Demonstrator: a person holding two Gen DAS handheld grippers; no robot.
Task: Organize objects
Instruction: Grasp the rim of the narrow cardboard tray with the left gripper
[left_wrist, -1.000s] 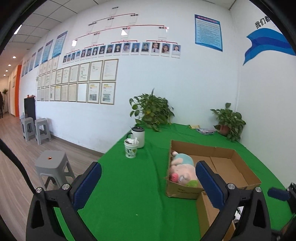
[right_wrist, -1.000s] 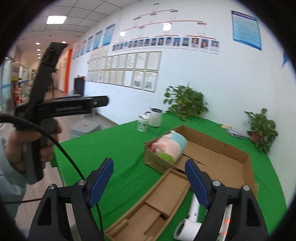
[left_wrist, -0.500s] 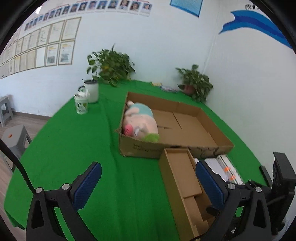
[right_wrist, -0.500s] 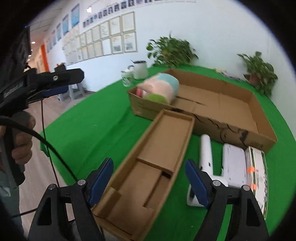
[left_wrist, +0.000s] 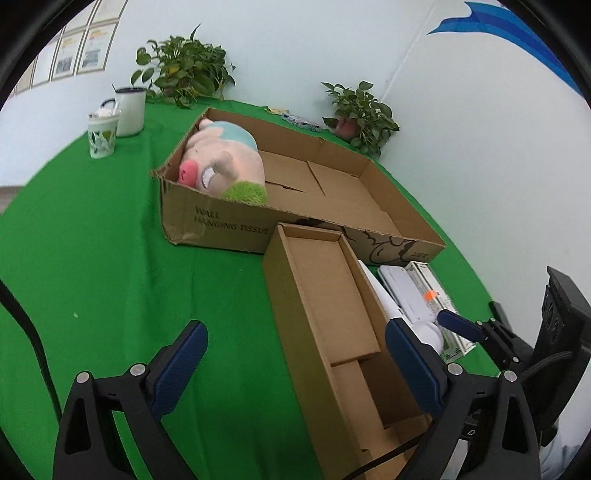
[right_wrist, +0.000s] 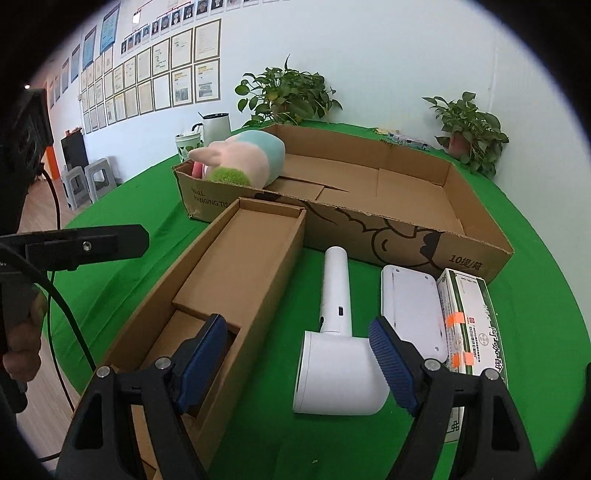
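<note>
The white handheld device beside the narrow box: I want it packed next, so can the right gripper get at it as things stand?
Probably yes. The white handheld device lies bare on the green cloth, its head right before the open right gripper, nothing on top. The narrow box and white flat case flank it closely.

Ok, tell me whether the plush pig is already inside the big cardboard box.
Yes, the plush pig lies in the left end of the big cardboard box.
</note>
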